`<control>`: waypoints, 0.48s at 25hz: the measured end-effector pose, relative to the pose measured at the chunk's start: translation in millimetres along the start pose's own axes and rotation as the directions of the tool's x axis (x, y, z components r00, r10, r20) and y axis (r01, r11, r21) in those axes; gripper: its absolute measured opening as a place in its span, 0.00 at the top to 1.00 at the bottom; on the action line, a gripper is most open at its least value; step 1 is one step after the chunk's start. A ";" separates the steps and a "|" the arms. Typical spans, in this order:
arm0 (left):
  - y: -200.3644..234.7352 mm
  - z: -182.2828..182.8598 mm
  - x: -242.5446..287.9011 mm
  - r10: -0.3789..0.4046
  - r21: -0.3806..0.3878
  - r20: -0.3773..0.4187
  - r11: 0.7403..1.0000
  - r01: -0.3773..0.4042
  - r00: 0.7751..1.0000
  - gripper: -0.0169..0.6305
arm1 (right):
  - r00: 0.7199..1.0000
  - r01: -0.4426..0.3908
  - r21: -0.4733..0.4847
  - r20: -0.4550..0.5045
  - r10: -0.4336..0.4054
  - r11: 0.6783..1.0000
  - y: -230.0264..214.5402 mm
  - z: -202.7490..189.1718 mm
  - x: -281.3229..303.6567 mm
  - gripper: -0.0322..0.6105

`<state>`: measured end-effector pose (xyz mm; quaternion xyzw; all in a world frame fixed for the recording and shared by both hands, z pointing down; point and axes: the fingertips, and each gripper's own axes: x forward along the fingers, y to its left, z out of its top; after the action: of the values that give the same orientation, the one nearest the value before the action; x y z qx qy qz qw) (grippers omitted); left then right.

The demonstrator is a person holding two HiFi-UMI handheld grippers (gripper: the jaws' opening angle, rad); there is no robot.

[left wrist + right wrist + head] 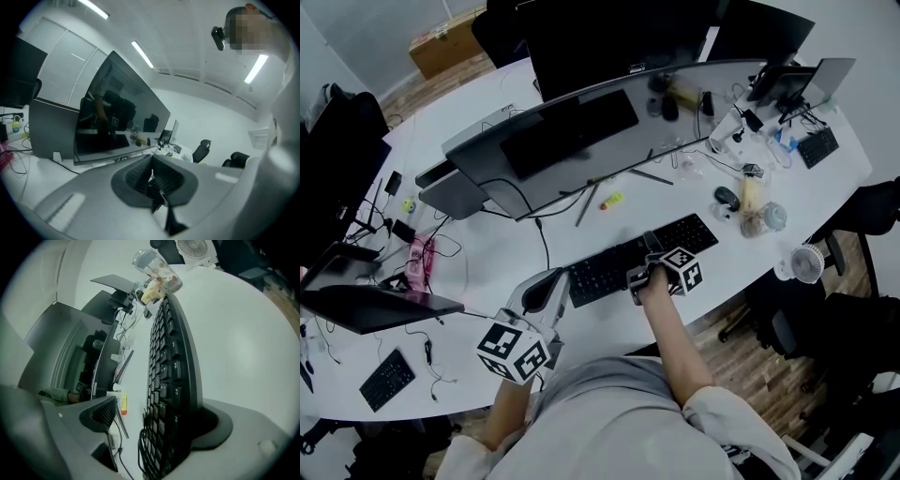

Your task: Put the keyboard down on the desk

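Observation:
The black keyboard (637, 258) lies flat on the white desk (609, 319), in front of the curved monitor. My right gripper (643, 268) straddles its middle. In the right gripper view the keyboard (173, 357) stands between the wide-spread jaws of the right gripper (157, 418); the left pad (101, 413) is clear of the keys, so the gripper is open. My left gripper (549, 281) hovers just off the keyboard's left end. In its own view the left gripper (151, 176) is shut, pads together with nothing between them.
A curved monitor (581, 131) stands behind the keyboard, with a yellow tube (611, 200) and cables under it. A mouse (727, 197), a jar (761, 217) and a small fan (808, 263) sit to the right. A small keyboard (386, 380) lies at the near left.

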<state>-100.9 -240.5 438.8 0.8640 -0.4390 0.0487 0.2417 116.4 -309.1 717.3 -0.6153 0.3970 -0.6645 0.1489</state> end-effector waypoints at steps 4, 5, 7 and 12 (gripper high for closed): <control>1.0 1.3 -2.1 -0.007 -0.010 0.011 1.000 0.007 1.000 0.97 | 1.000 -0.003 0.006 0.013 0.003 1.000 0.7 2.5 -2.6 0.20; 1.0 1.9 -2.0 -0.008 -0.011 0.013 1.000 0.008 1.000 0.97 | 1.000 -0.005 0.012 0.013 0.005 1.000 0.4 3.1 -3.1 0.20; 0.2 2.1 -2.0 -0.011 -0.012 0.016 1.000 0.011 1.000 0.97 | 1.000 -0.008 0.028 0.010 0.007 1.000 -1.4 3.9 -4.5 0.20; 0.0 -3.3 -2.7 -0.017 -0.017 0.008 1.000 0.017 1.000 0.97 | 1.000 0.000 0.068 -0.007 0.000 0.998 -11.0 3.2 -7.0 0.20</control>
<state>-102.1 -237.0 440.9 0.8658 -0.4329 0.0396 0.2480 124.0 -298.3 719.9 -0.6075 0.3745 -0.6800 0.1684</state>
